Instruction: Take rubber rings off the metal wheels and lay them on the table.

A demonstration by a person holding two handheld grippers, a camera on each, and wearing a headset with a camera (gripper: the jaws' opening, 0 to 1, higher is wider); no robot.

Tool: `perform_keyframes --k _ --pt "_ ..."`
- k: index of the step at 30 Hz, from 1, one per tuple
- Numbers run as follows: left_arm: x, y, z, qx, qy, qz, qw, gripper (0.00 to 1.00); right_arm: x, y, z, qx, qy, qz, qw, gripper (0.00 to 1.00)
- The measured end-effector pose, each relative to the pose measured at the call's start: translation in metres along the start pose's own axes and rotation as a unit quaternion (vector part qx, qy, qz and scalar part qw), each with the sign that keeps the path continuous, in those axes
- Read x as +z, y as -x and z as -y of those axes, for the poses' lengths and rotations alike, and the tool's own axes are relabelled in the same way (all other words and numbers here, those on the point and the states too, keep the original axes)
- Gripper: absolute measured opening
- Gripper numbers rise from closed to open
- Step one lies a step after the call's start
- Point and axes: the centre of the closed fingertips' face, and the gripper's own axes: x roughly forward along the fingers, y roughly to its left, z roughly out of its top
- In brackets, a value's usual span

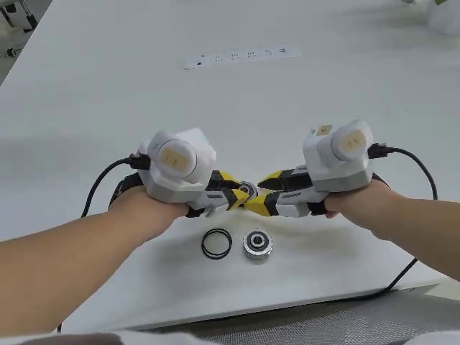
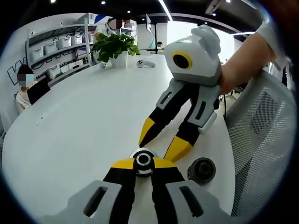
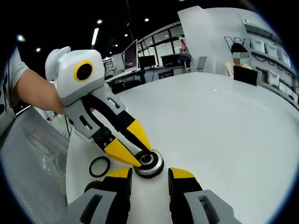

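Grips a metal wheel (image 3: 148,163) between the closed-in fingers of the left gripper (image 2: 142,164), low over the counter (image 1: 108,86) or resting on it, cannot tell which. Faces it with the right gripper (image 3: 150,177) from straight opposite, fingers spread, one yellow tip to each side of the wheel's rim and near it, closed on nothing. Puts the wheel dead ahead of the right fingers, on their own line, and nearer to them than anything else. Being round, offers no long axis to line up with, only a flat face tilted toward the right gripper's camera. Seems to be the stripping step for this wheel, with the left side as anchor and the right as the peeling hand. Likely needs just a short reach forward and a squeeze on the outer edge. Shows a dark band round the rim in the right gripper view, probably the rubber not yet off, though not certain. Leaves little room: with the left fingertips over the hub, calls for a bite on the rim alone, or risks tips knocking together. Has, toward the person, a loose black rubber ring (image 1: 216,243) lying flat and just beside it a second metal wheel (image 1: 257,244), apparently bare, both apart from the grippers. Has a white power strip (image 1: 241,56) well away across the counter, no obstacle.
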Motion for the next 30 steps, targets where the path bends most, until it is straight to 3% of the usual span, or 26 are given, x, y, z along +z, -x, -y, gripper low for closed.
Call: perform_keyframes --k 16,24,25,30 --pt "0.0013 0.0013 0.0027 0.003 0.004 0.003 1.0000 0.07 -0.0043 0.0028 -0.0034 -0.003 0.017 -0.007 0.9998 0.18" --pt "0.0006 0.0002 0.0005 0.005 0.011 0.004 0.9999 0.07 -0.0080 0.0056 -0.0023 -0.008 0.019 -0.013 0.9997 0.06" --pt "0.0005 0.0001 0.0004 0.005 0.011 0.004 0.9999 0.07 -0.0084 0.0066 0.0016 -0.016 0.018 -0.014 0.9996 0.02" --pt "0.0000 -0.0005 -0.0006 0.006 0.011 0.004 0.9999 0.07 -0.0088 0.0060 0.0005 -0.010 -0.004 -0.012 0.9999 0.00"
